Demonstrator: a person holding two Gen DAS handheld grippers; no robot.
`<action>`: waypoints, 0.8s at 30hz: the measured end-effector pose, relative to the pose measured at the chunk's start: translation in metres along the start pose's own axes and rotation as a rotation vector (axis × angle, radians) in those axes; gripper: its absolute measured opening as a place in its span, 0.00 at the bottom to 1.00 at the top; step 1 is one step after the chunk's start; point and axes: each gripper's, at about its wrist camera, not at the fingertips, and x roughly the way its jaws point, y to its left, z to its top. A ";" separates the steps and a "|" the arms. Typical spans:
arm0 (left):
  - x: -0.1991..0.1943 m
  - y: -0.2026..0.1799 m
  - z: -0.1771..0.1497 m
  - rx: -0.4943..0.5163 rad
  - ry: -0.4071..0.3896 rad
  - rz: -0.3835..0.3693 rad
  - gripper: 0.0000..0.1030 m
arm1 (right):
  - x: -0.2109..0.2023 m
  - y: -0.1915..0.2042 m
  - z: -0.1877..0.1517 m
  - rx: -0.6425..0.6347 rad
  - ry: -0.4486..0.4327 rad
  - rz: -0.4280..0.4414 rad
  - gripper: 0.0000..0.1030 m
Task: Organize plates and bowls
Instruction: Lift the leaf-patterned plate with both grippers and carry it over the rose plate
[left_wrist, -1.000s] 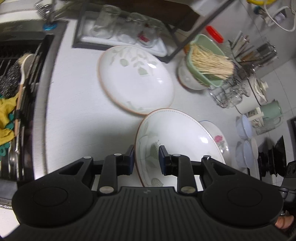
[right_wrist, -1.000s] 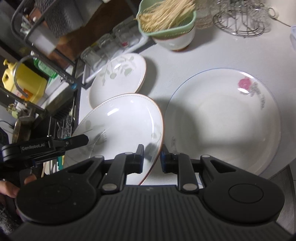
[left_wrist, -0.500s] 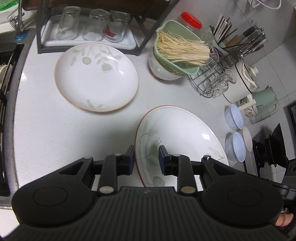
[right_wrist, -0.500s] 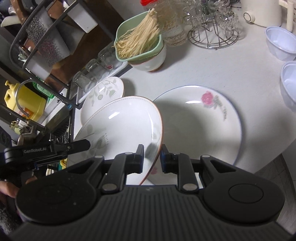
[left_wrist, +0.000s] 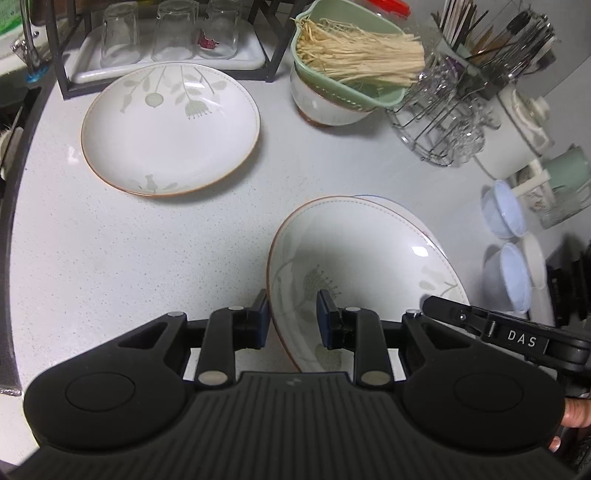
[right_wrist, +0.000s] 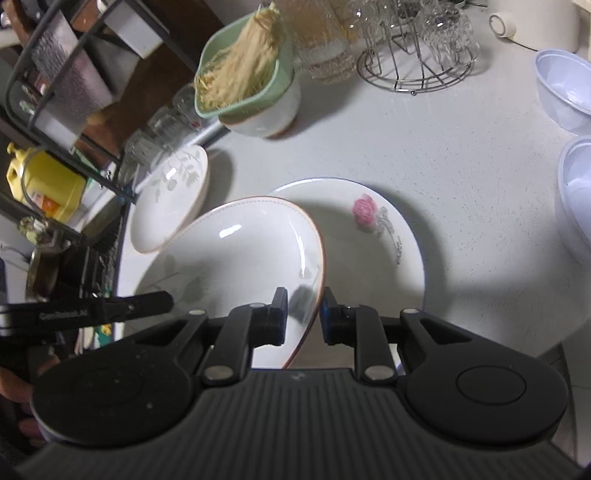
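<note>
A white leaf-patterned plate with a brown rim (left_wrist: 369, 258) (right_wrist: 240, 258) hangs tilted between both grippers. My left gripper (left_wrist: 291, 314) is shut on its left rim. My right gripper (right_wrist: 303, 314) is shut on the opposite rim. Under the held plate, a white plate with a pink rose (right_wrist: 369, 251) lies on the counter, partly covered by it. In the left wrist view only a sliver of the rose plate's rim (left_wrist: 373, 199) shows. A second leaf-patterned plate (left_wrist: 170, 129) (right_wrist: 170, 199) lies flat further back on the left.
A green basket of noodles (left_wrist: 347, 62) sits in a white bowl at the back. A tray of upturned glasses (left_wrist: 166, 37) stands under a black rack, with a wire glass stand (left_wrist: 443, 122) and two pale plastic bowls (left_wrist: 506, 214) on the right. The sink edge (left_wrist: 11, 147) runs along the left.
Both grippers have carried the held plate rightwards across the counter, and it now overlaps the rose plate. The leaf plate on the counter has drifted left in both views. Both grips are unchanged.
</note>
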 end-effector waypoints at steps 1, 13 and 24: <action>0.002 -0.002 0.000 0.000 0.003 0.012 0.29 | 0.002 -0.001 -0.001 -0.012 0.007 0.000 0.21; 0.022 -0.020 -0.005 0.000 0.046 0.092 0.29 | 0.016 -0.016 0.000 -0.065 0.041 -0.027 0.22; 0.034 -0.032 0.001 0.001 0.055 0.128 0.29 | 0.023 -0.022 0.005 -0.082 0.016 -0.040 0.23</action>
